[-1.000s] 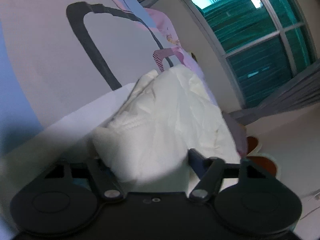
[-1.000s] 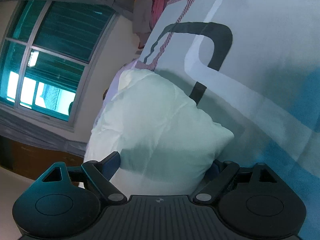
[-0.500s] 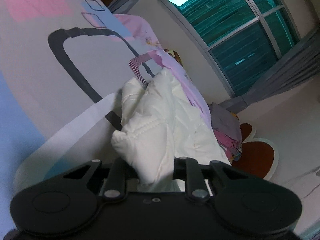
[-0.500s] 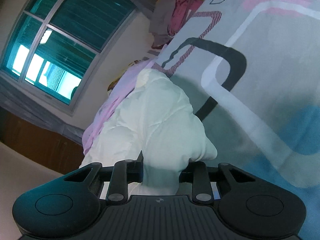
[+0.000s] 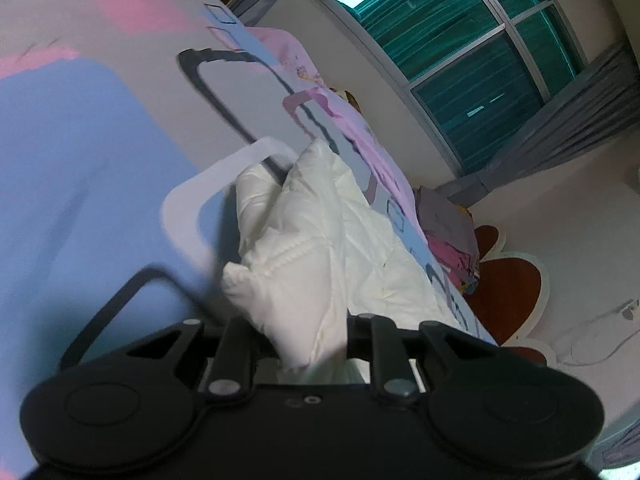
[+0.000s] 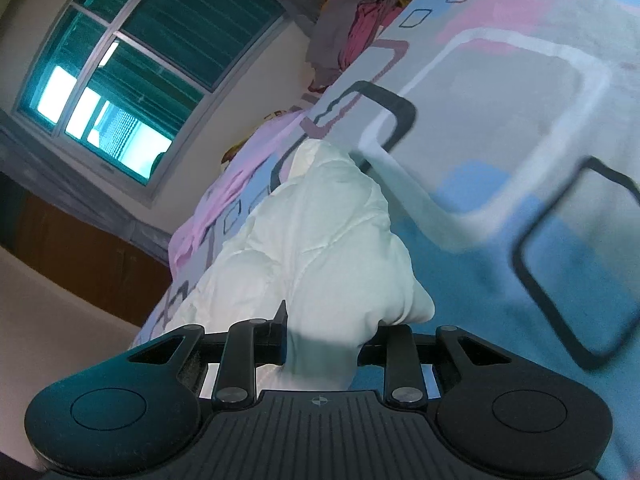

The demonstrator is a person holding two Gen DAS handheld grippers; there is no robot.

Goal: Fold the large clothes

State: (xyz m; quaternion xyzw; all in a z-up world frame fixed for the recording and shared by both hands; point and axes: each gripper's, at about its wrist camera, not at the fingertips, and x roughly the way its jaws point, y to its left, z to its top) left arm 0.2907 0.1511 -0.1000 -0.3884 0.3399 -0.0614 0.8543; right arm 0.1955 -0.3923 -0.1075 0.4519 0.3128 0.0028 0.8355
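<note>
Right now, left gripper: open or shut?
Shut on the white garment: the left gripper has fabric bunched between closed jaws.

A patterned bedsheet (image 5: 100, 168) in blue, pink and grey with dark and white rounded outlines is filling the left of the left wrist view and the right of the right wrist view (image 6: 520, 128). A teal-lit window (image 5: 472, 40) is sitting at the upper right, grey curtains (image 5: 560, 120) hanging beside it. A heap of grey and pink clothes (image 6: 348, 40) is lying at the top centre. A red-brown floor mat (image 5: 508, 284) is showing at right.
</note>
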